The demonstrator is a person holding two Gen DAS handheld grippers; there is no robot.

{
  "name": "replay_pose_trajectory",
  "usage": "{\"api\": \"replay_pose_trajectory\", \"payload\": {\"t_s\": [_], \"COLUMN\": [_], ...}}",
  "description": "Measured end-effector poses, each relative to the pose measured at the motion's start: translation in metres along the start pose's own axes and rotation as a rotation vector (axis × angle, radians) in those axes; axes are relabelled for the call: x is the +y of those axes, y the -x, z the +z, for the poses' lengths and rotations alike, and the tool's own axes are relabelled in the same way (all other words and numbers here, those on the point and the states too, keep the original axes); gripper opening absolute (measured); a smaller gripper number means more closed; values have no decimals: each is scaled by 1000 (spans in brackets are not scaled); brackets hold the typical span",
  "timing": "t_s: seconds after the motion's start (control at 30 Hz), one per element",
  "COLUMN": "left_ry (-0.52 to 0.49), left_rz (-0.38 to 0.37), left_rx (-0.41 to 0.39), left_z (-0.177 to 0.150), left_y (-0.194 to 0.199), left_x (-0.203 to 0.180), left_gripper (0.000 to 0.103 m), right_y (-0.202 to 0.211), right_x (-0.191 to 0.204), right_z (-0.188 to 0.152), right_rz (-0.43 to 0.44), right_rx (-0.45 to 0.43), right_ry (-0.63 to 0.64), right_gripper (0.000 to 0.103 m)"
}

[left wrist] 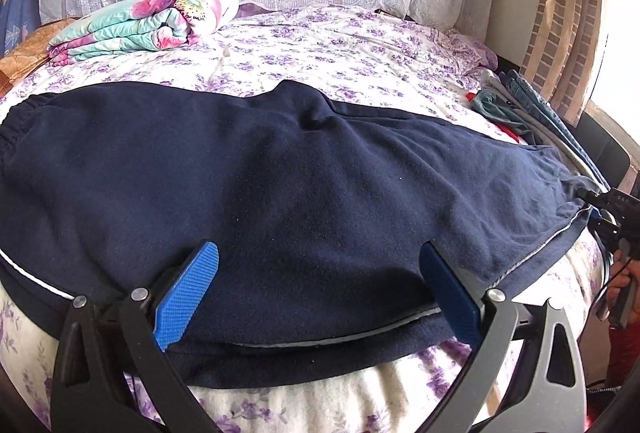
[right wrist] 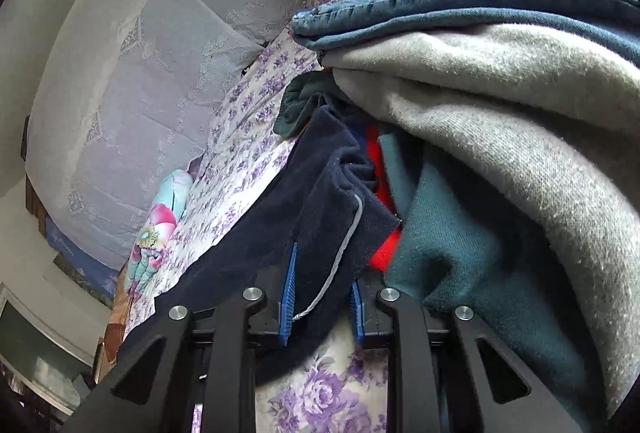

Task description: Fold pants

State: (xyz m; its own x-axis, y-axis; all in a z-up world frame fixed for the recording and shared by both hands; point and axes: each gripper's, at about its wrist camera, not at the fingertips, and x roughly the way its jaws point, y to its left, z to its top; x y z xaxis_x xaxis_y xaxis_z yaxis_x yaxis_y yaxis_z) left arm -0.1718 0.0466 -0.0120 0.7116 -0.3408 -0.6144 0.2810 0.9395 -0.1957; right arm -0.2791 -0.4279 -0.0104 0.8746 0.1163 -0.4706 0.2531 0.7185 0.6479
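Observation:
Dark navy pants [left wrist: 280, 169] lie spread across the bed, waistband at the left, leg ends at the right, a pale piping stripe along the near edge. My left gripper [left wrist: 320, 253] is open, its blue pads [left wrist: 188, 293] resting on the near edge of the pants, fabric between them but not clamped. My right gripper [right wrist: 322, 281] has its blue pads closed on the pants' leg end [right wrist: 320, 233] with the grey stripe. The right gripper also shows at the far right of the left wrist view [left wrist: 600, 201], at the leg end.
The bed has a purple-flowered sheet [left wrist: 320, 45]. A folded floral quilt [left wrist: 144, 25] lies at the back left. A pile of clothes, jeans [right wrist: 460, 13], a grey garment [right wrist: 500, 121], teal and red items, sits at the right edge. A curtain [left wrist: 560, 13] hangs at the right.

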Motion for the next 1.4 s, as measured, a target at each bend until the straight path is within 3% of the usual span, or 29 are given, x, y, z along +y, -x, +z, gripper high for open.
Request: {"api": "replay_pose_trajectory", "payload": {"t_s": [0.07,0.17,0.33,0.4,0.47,0.53,0.6,0.63,0.67,0.73,0.8,0.87,0.9,0.93,1.0,1.1,1.2,1.27,1.4], "left_ry": [19,67,301,440,579,646,633,617,600,586,568,562,565,575,608,666,708,713,689], "left_rz": [14,23,105,111,57,-6,17,42,61,81,112,130,132,130,119,68,2,-26,-44], "left_rx": [-11,-73,-213,-218,-219,-247,-266,-267,-261,-253,-255,-244,-241,-239,-224,-168,-95,-62,0], "left_z": [-2,-8,-21,-32,-46,-57,-59,-59,-58,-58,-55,-54,-53,-53,-50,-35,-17,-5,12], "left_y": [8,37,95,106,111,116,122,122,120,115,113,112,111,112,113,107,95,82,47], "left_x": [4,19,84,118,150,167,166,164,164,163,160,159,159,161,165,177,189,197,214], "left_gripper": [98,98,98,98,98,98,98,98,98,98,98,98,98,98,98,98,98,98,98], "right_y": [5,0,-41,-67,-107,-142,-125,-114,-102,-82,-75,-90,-104,-125,-166,-148,-105,-87,-107], "right_x": [33,112,245,284,309,309,311,314,317,322,325,320,314,307,284,282,275,259,204], "right_z": [2,0,-54,-95,-148,-201,-214,-206,-193,-162,-136,-121,-122,-128,-156,-140,-100,-78,-59], "right_rz": [17,69,199,233,226,183,166,230,303,370,315,138,41,-24,-76,15,131,153,80], "right_rx": [-36,-70,-20,62,274,504,430,457,463,397,264,132,123,190,418,373,180,97,159], "right_ry": [105,348,728,876,1040,1172,1259,1223,1165,1075,1028,1015,1031,1053,1095,1044,964,940,826], "right_gripper": [21,21,21,21,24,29,36,48,52,62,76,96,97,99,100,100,99,100,100]}}
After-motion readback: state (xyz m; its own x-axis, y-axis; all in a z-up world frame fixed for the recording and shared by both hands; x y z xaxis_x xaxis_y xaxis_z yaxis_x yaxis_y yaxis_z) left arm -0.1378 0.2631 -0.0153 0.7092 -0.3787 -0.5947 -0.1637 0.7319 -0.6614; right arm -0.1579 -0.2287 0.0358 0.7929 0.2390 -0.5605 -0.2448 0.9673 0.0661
